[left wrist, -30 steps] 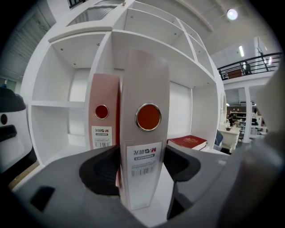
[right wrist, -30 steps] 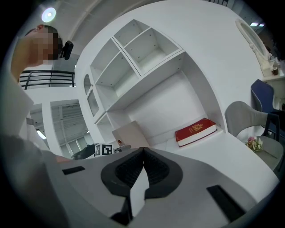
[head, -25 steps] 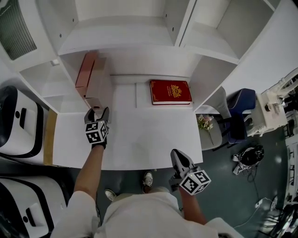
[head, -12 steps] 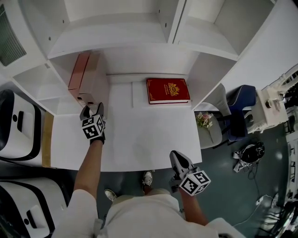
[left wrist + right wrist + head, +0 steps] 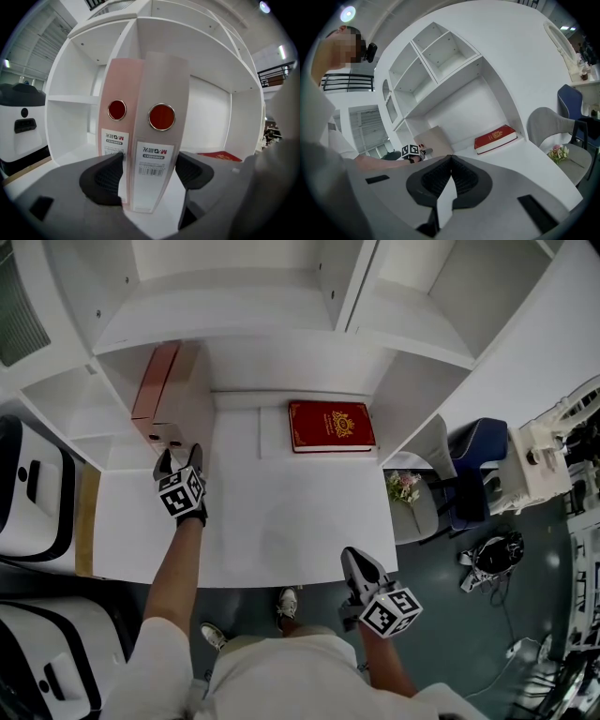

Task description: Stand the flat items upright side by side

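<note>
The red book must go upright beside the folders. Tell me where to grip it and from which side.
Take the red book by its near long edge, coming low from the open desk side. It lies flat, cover up, with its far edge near the shelf's back wall, so probably only its thickness there fits between the jaws.

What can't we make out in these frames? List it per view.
- Left gripper view: bottom edges of the pink file box and grey file box are hidden behind the left tongs, whose jaws have just been opening with the grey box between them.
- Same view: print on the labels is too small to read.
- Head view: red book cover lettering is too small.
- Right gripper view: the pink box is hidden behind the grey one.
</note>
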Available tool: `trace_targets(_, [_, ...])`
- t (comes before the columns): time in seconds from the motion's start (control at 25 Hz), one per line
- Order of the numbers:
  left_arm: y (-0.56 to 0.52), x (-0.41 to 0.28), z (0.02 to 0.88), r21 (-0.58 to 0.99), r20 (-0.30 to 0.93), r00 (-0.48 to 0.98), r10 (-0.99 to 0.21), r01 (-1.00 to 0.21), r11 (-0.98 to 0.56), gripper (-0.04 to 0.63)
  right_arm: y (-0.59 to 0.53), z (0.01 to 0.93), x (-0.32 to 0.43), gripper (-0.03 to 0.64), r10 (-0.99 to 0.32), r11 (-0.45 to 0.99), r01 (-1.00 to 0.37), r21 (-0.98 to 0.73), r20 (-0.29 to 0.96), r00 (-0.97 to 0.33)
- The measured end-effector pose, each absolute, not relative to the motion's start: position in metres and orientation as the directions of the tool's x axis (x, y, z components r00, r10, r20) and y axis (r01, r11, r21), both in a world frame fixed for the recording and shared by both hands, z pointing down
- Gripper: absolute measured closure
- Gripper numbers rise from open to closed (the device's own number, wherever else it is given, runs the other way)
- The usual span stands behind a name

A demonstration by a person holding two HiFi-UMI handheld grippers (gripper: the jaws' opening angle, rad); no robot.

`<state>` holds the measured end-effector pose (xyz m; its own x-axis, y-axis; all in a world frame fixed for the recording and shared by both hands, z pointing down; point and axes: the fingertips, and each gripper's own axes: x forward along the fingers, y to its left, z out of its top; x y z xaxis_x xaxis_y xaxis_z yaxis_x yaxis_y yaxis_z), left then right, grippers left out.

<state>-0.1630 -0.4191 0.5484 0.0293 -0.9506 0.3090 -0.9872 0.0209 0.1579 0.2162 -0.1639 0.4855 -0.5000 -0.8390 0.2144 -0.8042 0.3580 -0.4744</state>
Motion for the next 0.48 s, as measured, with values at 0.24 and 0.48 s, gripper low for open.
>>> trace_targets(0.24, [-0.4199, -0.1628, 0.5497, 0.143, 0.341, 0.011, -0.94, -0.989, 0.04, 0.243, -0.1615, 0.4834, 0.2143, 0.614, -0.838, 0.363, -0.806, -0.467, 0.213, -0.502])
trace_targets(0.48, [-0.4165, -0.1723, 0.5489, 0.117, 0.341, -0.026, -0.94, -0.991, 0.07, 0.167, -0.1561, 0.4859, 0.2212, 0.614, -0.846, 0.343, -0.813, -0.47, 0.222, -0.485])
